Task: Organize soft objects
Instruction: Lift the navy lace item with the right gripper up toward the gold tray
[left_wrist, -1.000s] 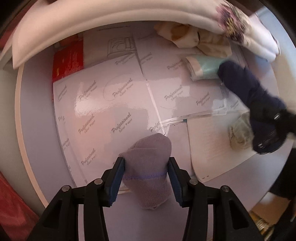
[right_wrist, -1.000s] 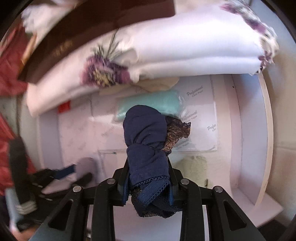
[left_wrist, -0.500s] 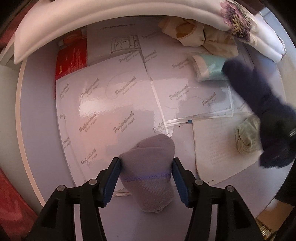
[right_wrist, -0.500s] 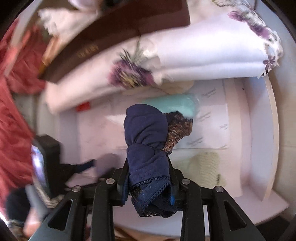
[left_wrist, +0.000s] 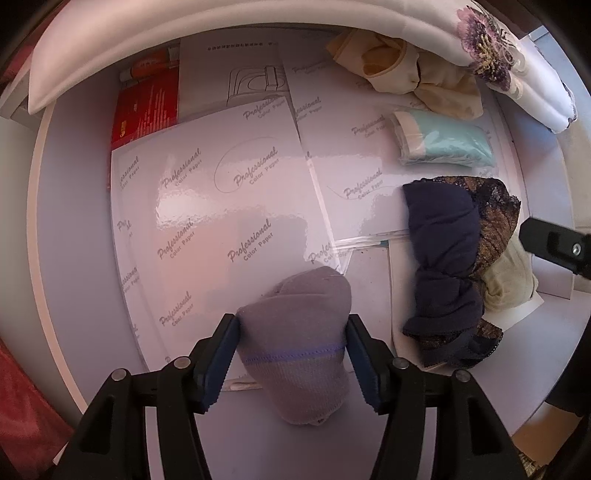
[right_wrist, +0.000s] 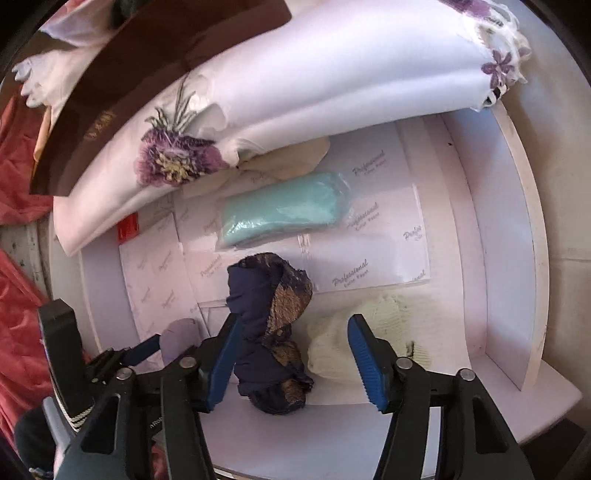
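Left wrist view: left gripper (left_wrist: 293, 354) jaws just opened a bit, grey sock (left_wrist: 295, 347) between pads, right pad touching, grip unclear. Right gripper (right_wrist: 293, 360) jaws just opened wide, navy lace bundle (right_wrist: 269, 332) released on shelf (right_wrist: 480, 221), leaning on left pad, beside cream sock (right_wrist: 332, 343)

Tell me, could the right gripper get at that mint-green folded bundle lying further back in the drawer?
Probably yes. The right gripper has just been opening its jaws, and the navy bundle lies loose between them. The mint-green bundle lies beyond it with its top uncovered; only the white embroidered cloth overhangs nearby.
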